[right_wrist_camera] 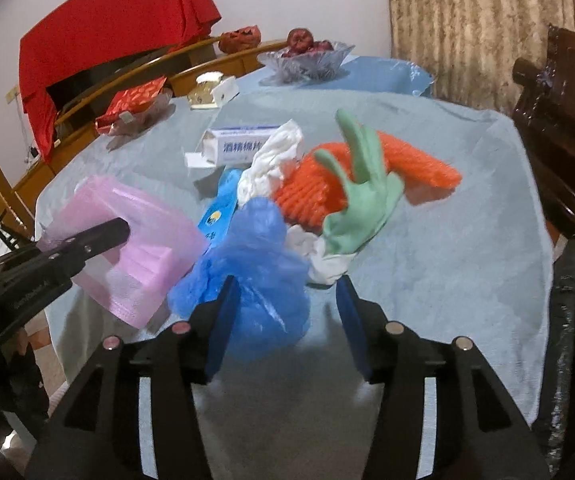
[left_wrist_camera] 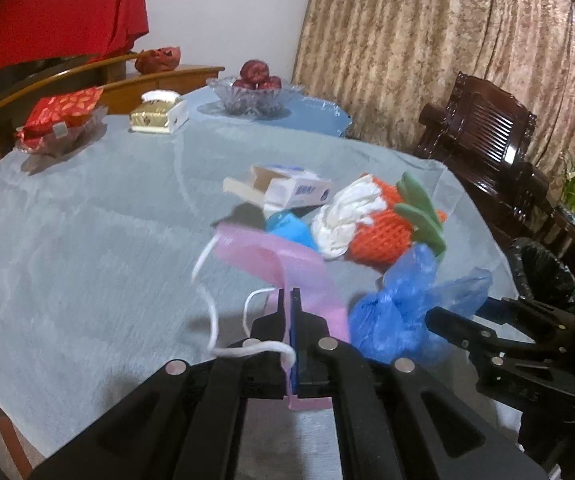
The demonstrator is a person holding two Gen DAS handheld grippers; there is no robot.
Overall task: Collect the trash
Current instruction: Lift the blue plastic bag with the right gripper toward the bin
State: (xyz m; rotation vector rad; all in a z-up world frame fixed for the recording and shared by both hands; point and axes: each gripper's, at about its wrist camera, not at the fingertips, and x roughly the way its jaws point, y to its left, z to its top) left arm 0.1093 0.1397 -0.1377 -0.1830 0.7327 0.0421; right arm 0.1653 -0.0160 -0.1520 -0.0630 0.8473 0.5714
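Trash lies heaped on the grey-clothed tabletop [right_wrist_camera: 467, 240]: orange foam netting [right_wrist_camera: 319, 192], a mint-green glove [right_wrist_camera: 363, 196], crumpled white tissue [right_wrist_camera: 271, 164] and a small white carton [right_wrist_camera: 239, 144]. Left gripper [left_wrist_camera: 290, 300] has its jaws clamped on a pink face mask [left_wrist_camera: 271, 256], white ear loops dangling. Right gripper [right_wrist_camera: 287, 292] stands half open, its jaws either side of a crinkled blue plastic bag [right_wrist_camera: 255, 264], not squeezing it.

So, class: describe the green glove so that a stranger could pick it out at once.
Find the round table with the pale cloth and the trash heap on it. On the heap's right, against the orange mesh, lies the glove. It is the only green item, fingers sticking up.
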